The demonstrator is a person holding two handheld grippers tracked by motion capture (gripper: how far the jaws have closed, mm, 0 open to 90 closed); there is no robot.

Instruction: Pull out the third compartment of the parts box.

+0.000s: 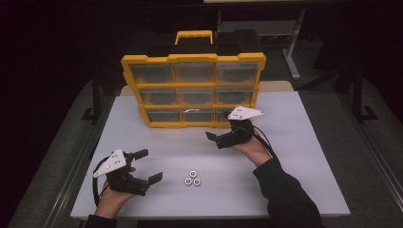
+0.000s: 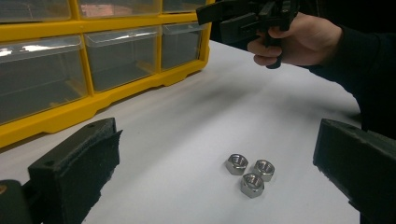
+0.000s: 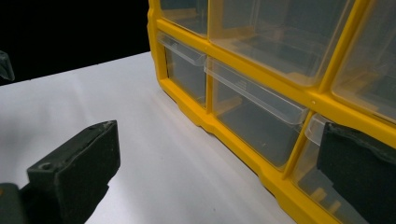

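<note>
High view: three nuts (image 1: 192, 178) lie at the table's six o'clock, just beside the left gripper (image 1: 148, 166), spread wide and empty. The right gripper (image 1: 215, 137), also spread, nears the organizer's (image 1: 192, 59) bottom-right drawer (image 3: 254, 116); pulling it open seems next.

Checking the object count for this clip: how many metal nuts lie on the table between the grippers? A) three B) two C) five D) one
A: three nuts sit clustered, touching, on the white table, seen ahead of the open left gripper.
</note>
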